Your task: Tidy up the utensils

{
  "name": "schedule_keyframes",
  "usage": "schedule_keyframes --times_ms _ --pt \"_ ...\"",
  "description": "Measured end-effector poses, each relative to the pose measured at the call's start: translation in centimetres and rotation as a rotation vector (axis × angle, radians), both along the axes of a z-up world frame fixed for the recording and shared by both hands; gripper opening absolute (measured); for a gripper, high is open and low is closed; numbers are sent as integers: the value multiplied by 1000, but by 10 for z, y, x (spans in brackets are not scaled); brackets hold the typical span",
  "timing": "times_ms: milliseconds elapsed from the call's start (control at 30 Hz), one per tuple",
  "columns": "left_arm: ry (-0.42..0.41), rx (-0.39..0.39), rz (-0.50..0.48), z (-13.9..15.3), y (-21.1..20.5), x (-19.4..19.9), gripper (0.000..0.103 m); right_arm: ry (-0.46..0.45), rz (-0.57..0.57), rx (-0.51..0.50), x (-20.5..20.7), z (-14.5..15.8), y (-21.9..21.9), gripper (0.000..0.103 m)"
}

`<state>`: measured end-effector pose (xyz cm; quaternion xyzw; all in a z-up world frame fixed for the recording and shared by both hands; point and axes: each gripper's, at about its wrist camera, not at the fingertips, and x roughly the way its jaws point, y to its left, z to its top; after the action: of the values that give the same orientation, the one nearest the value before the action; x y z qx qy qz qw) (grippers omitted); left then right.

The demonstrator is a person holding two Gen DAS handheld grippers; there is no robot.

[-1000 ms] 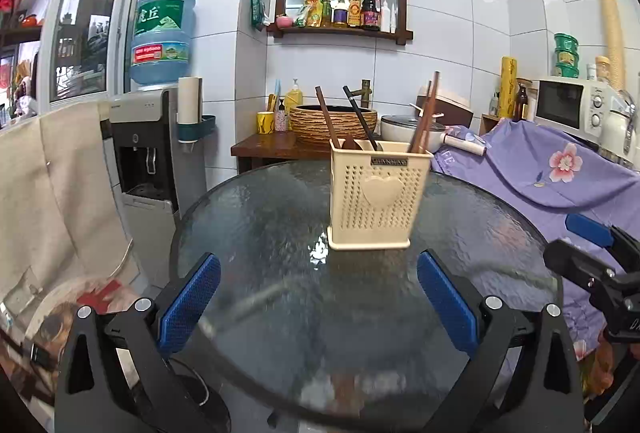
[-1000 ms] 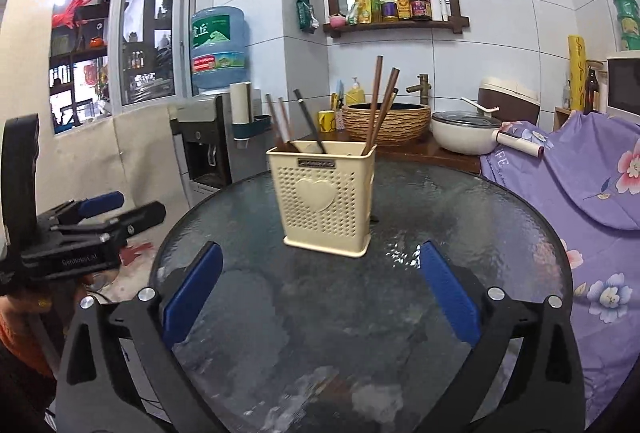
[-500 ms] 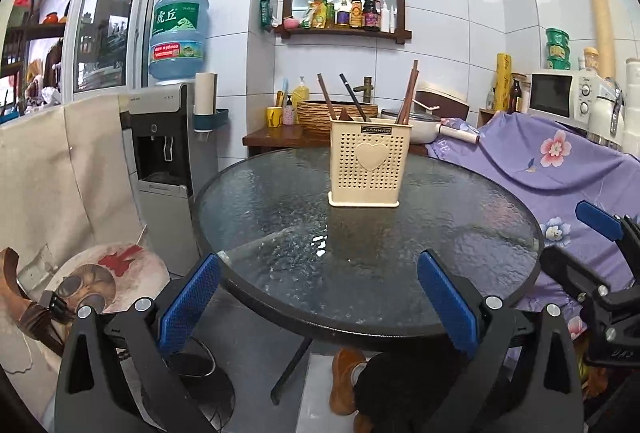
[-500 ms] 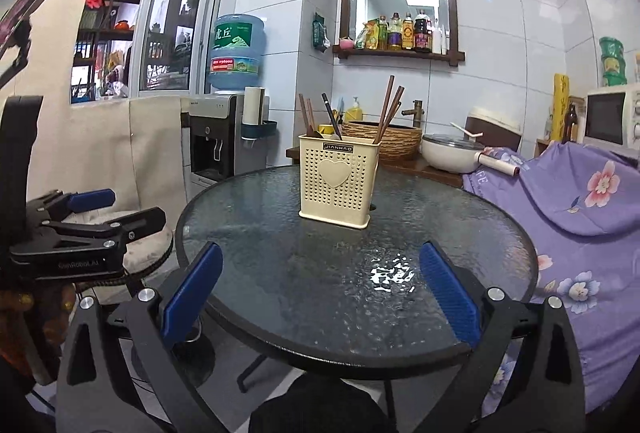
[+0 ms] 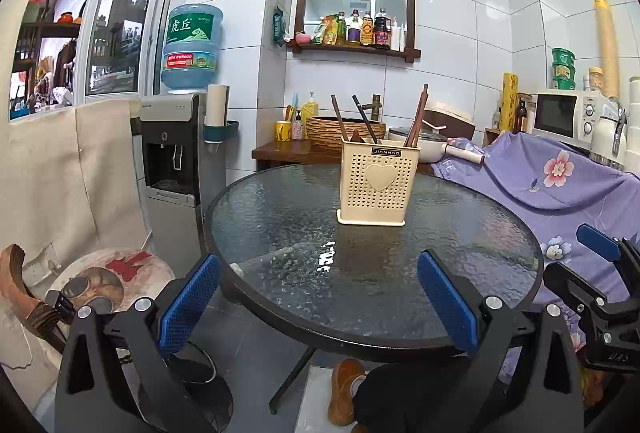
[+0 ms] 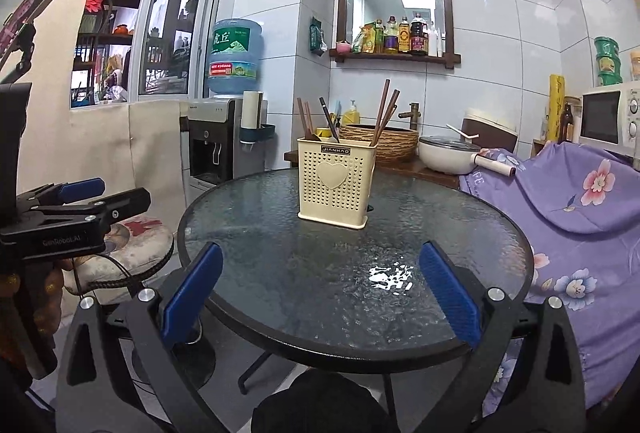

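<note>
A cream perforated utensil holder with a heart on its front stands upright on the round glass table, toward its far side. Brown chopsticks and dark-handled utensils stick up out of it. My left gripper hangs open and empty at the table's near edge, well short of the holder. My right gripper is open and empty too, at the near edge. Each gripper shows at the side of the other's view.
A water dispenser and a cushioned stool stand left of the table. A purple flowered cloth covers the right side. Behind the table, a wooden counter carries a woven basket and a white pot. A person's shoe rests under the table.
Both grippers have drawn back from over the table to its near edge and risen a little, so the holder looks smaller and farther. Both stayed open and empty.
</note>
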<state>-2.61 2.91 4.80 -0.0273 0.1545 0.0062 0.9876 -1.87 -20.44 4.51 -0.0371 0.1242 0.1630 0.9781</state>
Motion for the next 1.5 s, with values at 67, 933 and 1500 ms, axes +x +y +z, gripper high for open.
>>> schedule_keyframes --times_ms 67,933,1500 --pt "-1 1 3 0 0 0 97 2 0 3 0 0 -1 97" --pt "3 -24 -35 4 -5 -1 97 16 8 -5 3 2 -5 97" --pt "24 -35 -45 5 -4 2 97 19 14 -10 4 2 -6 97"
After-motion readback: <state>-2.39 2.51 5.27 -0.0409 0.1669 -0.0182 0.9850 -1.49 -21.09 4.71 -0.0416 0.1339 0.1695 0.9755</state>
